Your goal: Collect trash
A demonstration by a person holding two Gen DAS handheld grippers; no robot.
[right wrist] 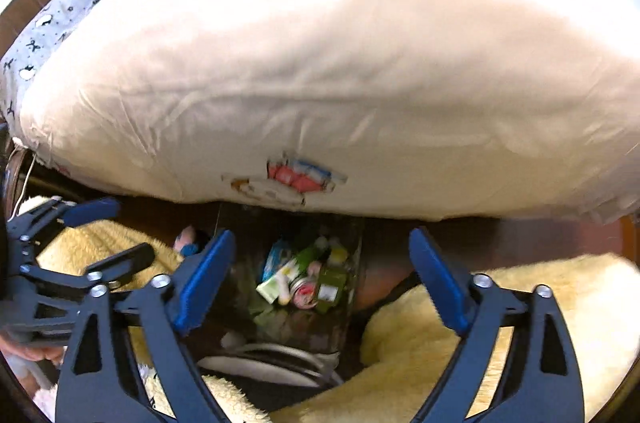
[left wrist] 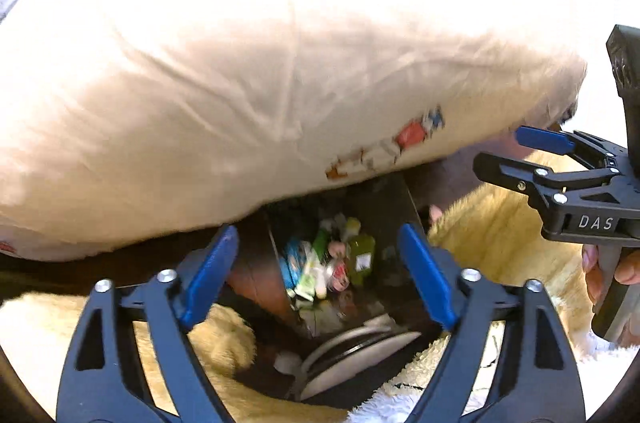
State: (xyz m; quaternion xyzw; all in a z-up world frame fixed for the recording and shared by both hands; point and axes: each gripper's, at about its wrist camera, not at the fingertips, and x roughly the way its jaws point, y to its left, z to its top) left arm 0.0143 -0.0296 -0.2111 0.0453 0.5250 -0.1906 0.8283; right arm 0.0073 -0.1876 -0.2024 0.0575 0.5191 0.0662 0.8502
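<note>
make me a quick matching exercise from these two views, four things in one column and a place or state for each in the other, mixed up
Things:
1. pillow
2. trash bin
3. green bottle
4. left tool

Places or states:
a. wide open, nothing between its blue pads
b. fills the upper part of both views, above the bin
c. lying among the wrappers inside the bin
d. clear-walled, standing between the yellow fleece blankets

Pairs: 1-b, 2-d, 3-c, 4-a
</note>
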